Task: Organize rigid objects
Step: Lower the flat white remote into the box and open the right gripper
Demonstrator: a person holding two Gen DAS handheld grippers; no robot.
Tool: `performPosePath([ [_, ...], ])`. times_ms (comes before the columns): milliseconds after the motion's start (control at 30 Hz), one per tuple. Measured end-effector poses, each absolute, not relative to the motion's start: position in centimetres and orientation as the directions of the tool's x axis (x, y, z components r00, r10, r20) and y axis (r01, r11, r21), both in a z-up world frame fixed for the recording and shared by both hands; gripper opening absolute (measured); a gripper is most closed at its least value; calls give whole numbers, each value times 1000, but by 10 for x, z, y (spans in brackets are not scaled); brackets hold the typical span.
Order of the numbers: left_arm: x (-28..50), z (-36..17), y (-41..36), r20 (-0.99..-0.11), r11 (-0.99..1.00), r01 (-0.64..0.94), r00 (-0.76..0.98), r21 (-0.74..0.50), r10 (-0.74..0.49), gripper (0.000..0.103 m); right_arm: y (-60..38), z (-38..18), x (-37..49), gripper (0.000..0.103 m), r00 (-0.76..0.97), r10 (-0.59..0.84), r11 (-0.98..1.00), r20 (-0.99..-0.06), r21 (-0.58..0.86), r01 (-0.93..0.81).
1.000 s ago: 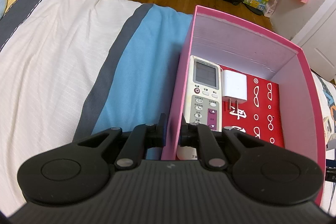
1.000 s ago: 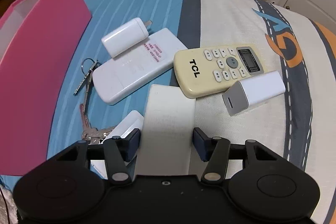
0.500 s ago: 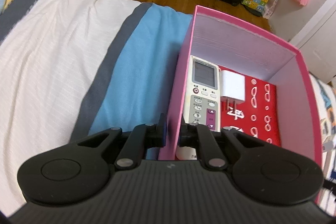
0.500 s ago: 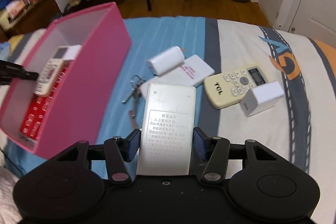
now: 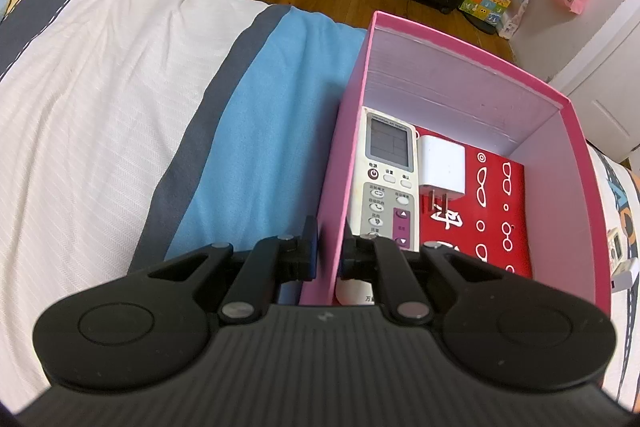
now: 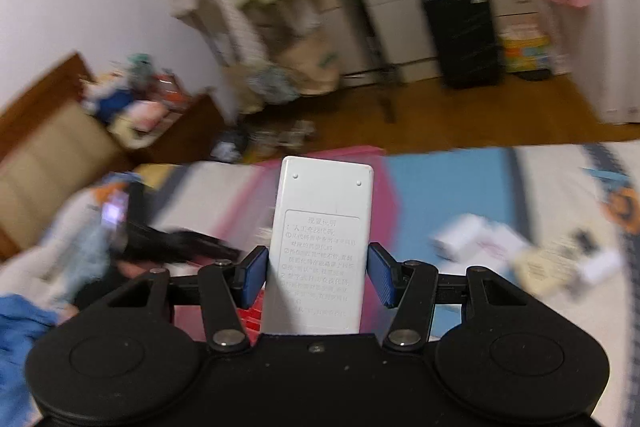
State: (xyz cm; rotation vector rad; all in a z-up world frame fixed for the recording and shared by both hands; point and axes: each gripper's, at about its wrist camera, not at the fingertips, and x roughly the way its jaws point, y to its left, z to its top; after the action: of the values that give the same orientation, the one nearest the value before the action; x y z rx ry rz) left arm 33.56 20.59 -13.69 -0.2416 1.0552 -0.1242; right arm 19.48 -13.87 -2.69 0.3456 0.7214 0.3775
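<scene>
We've got the left gripper [image 5: 327,251] pinched on the pink box [image 5: 472,67] wall, remote [image 5: 384,179] and charger [image 5: 442,169] inside, while the right gripper [image 6: 317,273] clamps a white remote [image 6: 322,243] above the bed [image 5: 100,87].

A bed [image 5: 120,99] carries everything, its cover striped white, grey and blue. On the blue stripe, at about three o'clock in the left wrist view, sits an open pink box [image 5: 464,67]. In the blurred right wrist view, pale items [image 6: 472,241] lie around four o'clock; their kind is unclear.
</scene>
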Motion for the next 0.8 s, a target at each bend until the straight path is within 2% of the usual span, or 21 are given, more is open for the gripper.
performPosePath([
  [67, 336, -137, 206, -844, 966, -15, 490, -259, -218, 8, -118, -23, 213, 59, 655, 512, 840, -556, 483, -246],
  [167, 336, -137, 206, -843, 964, -16, 489, -266, -225, 8, -82, -31, 246, 59, 586, 555, 818, -590, 516, -254],
  [433, 335, -137, 208, -840, 962, -10, 491, -272, -233, 8, -11, -115, 318, 59, 393, 425, 904, -815, 408, -129],
  [667, 336, -137, 209, -838, 960, -6, 489, -280, -242, 9, -4, -153, 345, 59, 283, 281, 951, -917, 306, 47],
  [800, 337, -137, 209, -839, 960, -7, 488, -280, -241, 9, -6, -163, 348, 59, 241, 336, 920, -911, 372, 124],
])
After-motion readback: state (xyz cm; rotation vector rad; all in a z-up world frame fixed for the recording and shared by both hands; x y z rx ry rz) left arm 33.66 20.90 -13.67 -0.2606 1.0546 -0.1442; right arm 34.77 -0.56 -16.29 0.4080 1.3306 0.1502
